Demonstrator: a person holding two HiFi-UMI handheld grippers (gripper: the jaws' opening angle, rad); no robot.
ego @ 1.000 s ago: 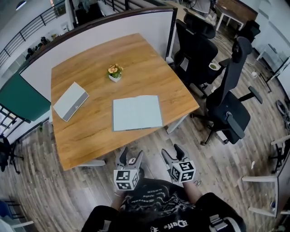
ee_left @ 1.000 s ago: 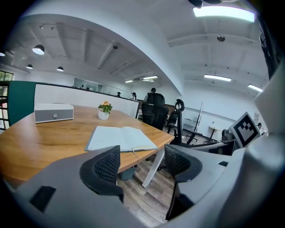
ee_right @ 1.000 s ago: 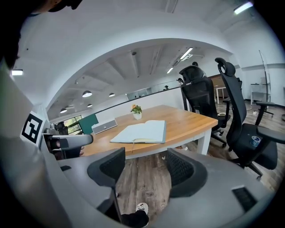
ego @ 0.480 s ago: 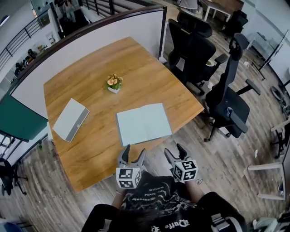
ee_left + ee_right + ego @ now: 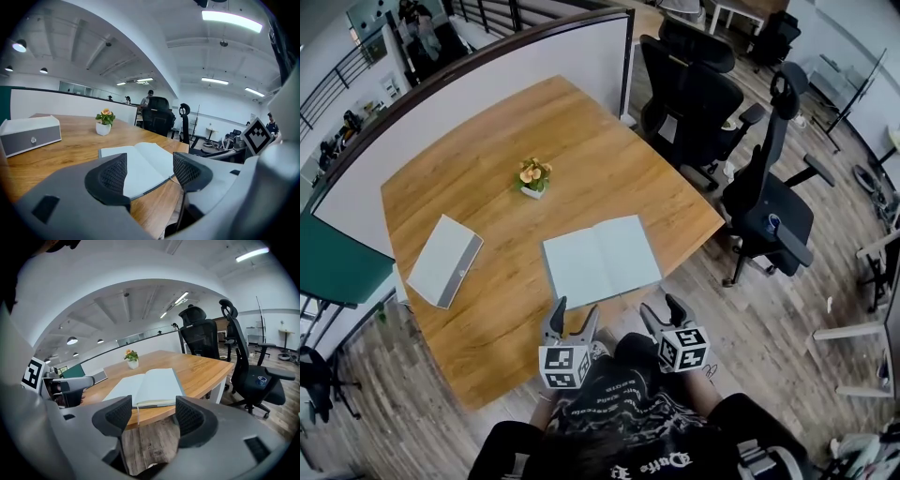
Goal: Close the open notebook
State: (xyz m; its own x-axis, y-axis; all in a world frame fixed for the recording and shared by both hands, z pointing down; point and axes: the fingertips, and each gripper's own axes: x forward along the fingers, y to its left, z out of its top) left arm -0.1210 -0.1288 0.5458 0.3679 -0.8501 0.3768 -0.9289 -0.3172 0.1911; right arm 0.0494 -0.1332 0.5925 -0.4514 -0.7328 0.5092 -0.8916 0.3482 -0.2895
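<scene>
Nothing of the task is done yet: the notebook (image 5: 602, 260) is seen lying open at the near edge of the worktop (image 5: 487, 178), while the left claw (image 5: 575, 315) and the right claw (image 5: 661, 309) are held wide open and empty just short of it.

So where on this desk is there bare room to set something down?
Widest bare patch: the far-right table side, bordered by plant, partition and chairs. A strip between box and notebook is bare too, as is the near-left corner below the box. Tightest: the near edge by the notebook, where left gripper and right gripper hover open.
</scene>
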